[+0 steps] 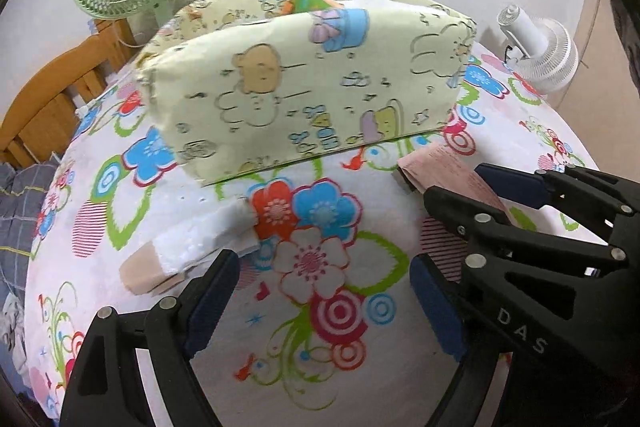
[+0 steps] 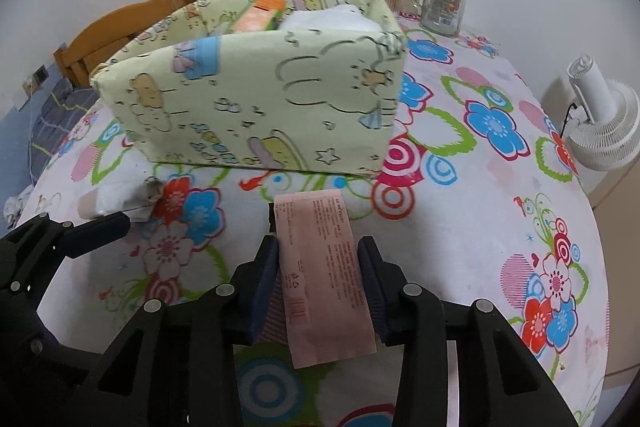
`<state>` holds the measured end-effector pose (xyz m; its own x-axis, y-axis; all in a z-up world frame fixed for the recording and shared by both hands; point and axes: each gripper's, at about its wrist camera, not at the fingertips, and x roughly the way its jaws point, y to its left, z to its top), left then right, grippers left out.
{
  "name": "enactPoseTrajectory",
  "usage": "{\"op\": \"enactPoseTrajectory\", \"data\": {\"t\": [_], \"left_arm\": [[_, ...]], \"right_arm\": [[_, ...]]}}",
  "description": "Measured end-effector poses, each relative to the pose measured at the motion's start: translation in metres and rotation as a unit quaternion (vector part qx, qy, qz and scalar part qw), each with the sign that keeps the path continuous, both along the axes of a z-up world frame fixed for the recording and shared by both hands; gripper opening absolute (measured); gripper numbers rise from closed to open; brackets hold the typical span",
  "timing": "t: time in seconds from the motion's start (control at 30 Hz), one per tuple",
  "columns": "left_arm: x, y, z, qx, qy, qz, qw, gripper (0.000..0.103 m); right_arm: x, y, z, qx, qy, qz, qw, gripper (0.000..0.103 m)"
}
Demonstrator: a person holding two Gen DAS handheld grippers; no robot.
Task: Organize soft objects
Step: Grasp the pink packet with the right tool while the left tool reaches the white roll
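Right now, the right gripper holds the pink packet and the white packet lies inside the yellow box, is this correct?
Not quite. The white packet lies on the tablecloth in front of the yellow box, as the left wrist view shows. The right gripper does hold the pink packet.

Box (image 2: 260,99) contents mostly hidden

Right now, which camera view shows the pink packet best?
The right wrist view: the pink packet lies almost whole between the right gripper's jaws. The left wrist view shows only its far end, behind that gripper.
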<state>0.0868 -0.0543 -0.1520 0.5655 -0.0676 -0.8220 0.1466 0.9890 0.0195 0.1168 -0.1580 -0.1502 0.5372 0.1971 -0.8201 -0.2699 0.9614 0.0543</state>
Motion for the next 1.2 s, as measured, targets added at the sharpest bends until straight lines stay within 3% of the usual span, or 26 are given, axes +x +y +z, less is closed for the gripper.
{"op": "enactPoseTrajectory", "data": {"t": [0.4, 0.7, 1.2], "left_arm": [[-0.008, 0.035, 0.004, 0.006, -0.009, 0.022, 0.9997, 0.089], [0.004, 0.058, 0.003, -0.004, -0.009, 0.036, 0.9993, 0.089], [0.035, 0.072, -0.007, 0.024, -0.015, 0.028, 0.9992, 0.093]], "right_arm": [[-0.008, 0.024, 0.004, 0.007, -0.003, 0.004, 1.000, 0.043], [0.000, 0.030, 0.006, 0.008, 0.007, -0.007, 1.000, 0.043], [0.006, 0.039, 0.001, -0.010, 0.012, -0.033, 0.999, 0.043]]}}
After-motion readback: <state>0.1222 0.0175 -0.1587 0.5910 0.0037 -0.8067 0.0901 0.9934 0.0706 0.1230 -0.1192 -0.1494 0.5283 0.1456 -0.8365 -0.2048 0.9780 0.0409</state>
